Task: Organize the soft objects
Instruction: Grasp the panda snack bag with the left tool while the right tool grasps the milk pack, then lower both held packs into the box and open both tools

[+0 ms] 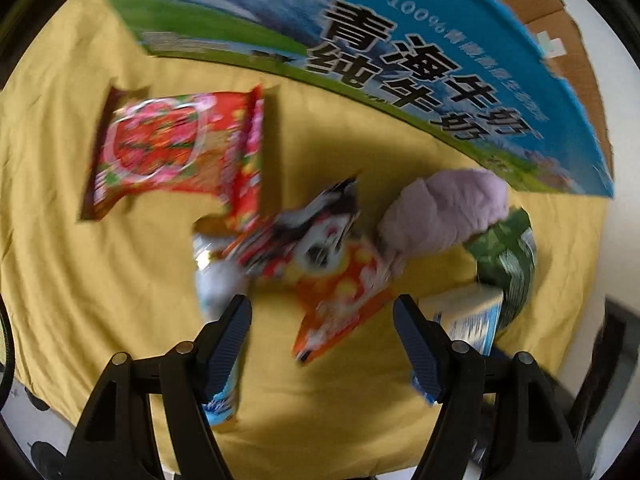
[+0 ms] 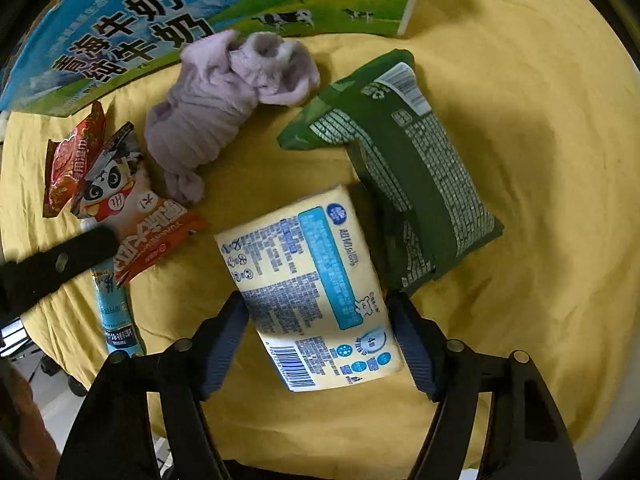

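Observation:
Soft goods lie on a yellow cloth. My right gripper points straight down, and its pads sit against both long sides of a pale yellow tissue pack. Beside the tissue pack are a green pack and a bundled lilac cloth. My left gripper hangs open over an orange panda snack bag. The bag's corner lies between the fingers with a gap on each side. A blue stick packet lies under the left finger. A red sweets bag lies further left.
A printed milk carton box lies flat along the far edge of the cloth, its cardboard flap behind it. One black finger of the left gripper crosses the right wrist view at its left. The cloth's edge and the floor show at the lower left.

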Action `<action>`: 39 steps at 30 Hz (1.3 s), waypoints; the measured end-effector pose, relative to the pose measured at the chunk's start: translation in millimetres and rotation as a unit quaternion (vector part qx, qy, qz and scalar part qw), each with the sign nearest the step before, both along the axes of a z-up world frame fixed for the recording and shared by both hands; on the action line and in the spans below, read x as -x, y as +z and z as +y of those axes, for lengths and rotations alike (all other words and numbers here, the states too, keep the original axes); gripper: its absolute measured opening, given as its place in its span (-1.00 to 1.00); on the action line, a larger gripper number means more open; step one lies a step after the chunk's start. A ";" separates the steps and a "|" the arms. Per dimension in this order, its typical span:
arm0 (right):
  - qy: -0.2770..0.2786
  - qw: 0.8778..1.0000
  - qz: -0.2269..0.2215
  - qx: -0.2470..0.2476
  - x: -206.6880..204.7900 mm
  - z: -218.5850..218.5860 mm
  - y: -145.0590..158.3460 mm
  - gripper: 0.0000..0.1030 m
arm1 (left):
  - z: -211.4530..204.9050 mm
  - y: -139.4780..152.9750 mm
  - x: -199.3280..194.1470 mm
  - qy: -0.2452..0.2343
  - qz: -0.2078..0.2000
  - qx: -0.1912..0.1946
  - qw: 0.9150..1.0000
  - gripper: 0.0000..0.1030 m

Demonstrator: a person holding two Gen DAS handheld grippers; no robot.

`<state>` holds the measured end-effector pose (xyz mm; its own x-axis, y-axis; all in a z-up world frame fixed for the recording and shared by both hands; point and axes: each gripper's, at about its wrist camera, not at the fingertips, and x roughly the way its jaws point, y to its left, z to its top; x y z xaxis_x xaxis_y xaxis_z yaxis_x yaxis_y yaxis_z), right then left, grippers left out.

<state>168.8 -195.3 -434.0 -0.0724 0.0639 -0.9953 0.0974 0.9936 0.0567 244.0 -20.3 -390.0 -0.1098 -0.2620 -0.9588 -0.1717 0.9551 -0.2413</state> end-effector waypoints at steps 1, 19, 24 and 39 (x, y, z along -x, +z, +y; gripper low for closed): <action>-0.002 1.000 0.001 -0.003 -0.1 0.0 -4.4 0.44 | -1.0 -4.0 -5.6 0.004 0.004 -0.001 1.000 0.38; -0.021 0.999 0.032 -0.007 -13.6 -9.1 -35.2 0.34 | -42.1 -22.3 12.4 -0.071 -0.017 -0.085 0.994 -0.26; -0.024 0.999 0.021 -0.026 0.7 -3.9 -21.4 0.32 | -49.3 -18.3 45.4 -0.087 -0.035 -0.110 0.989 -0.27; 0.011 0.993 -0.085 -0.079 -5.3 -21.7 90.4 0.31 | -66.5 149.2 66.0 -0.070 -0.176 -0.109 0.976 -0.27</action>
